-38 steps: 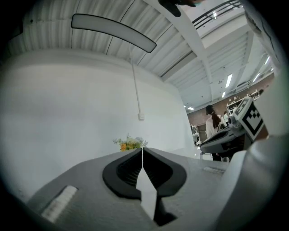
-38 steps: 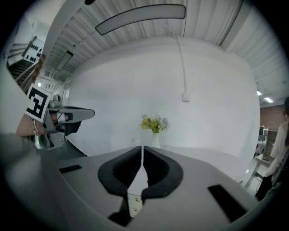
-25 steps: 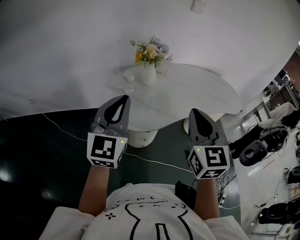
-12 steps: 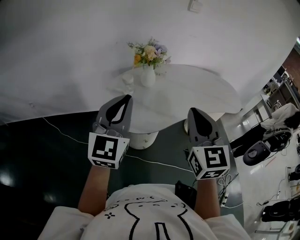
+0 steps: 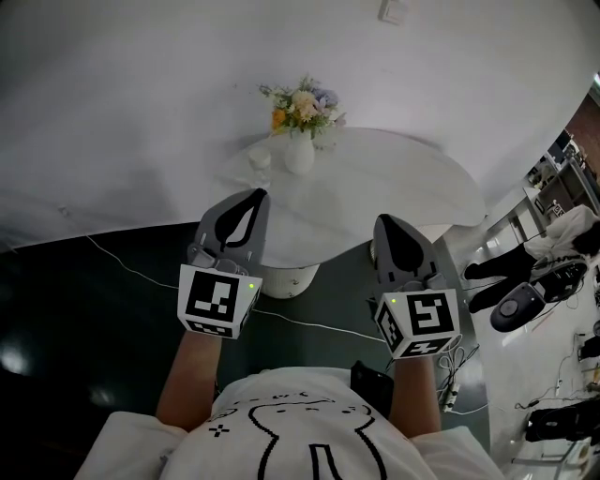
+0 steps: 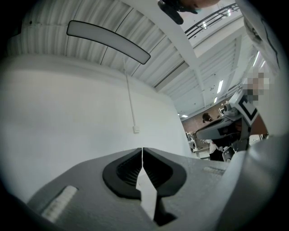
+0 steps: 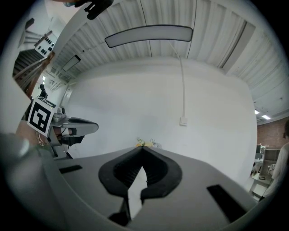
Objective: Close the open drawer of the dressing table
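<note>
A white oval table [image 5: 394, 178] stands against the white wall, with a white vase of flowers [image 5: 300, 150] and a small white cup [image 5: 260, 159] on it. No drawer shows in any view. My left gripper [image 5: 253, 194] hovers over the table's near left edge, its jaws closed tip to tip with nothing between them [image 6: 142, 149]. My right gripper [image 5: 386, 220] hangs level just off the table's near right edge, also shut and empty [image 7: 142, 148]. The flowers [image 7: 145, 144] peek just above its jaws.
The table's white pedestal foot [image 5: 286, 278] rests on a dark floor crossed by a white cable [image 5: 122, 262]. Black equipment [image 5: 516, 305] and a power strip [image 5: 448, 394] lie at the right on pale floor. A wall switch [image 5: 392, 9] is high up.
Both grippers stay where they were, shut. Only the head view has shifted slightly.
</note>
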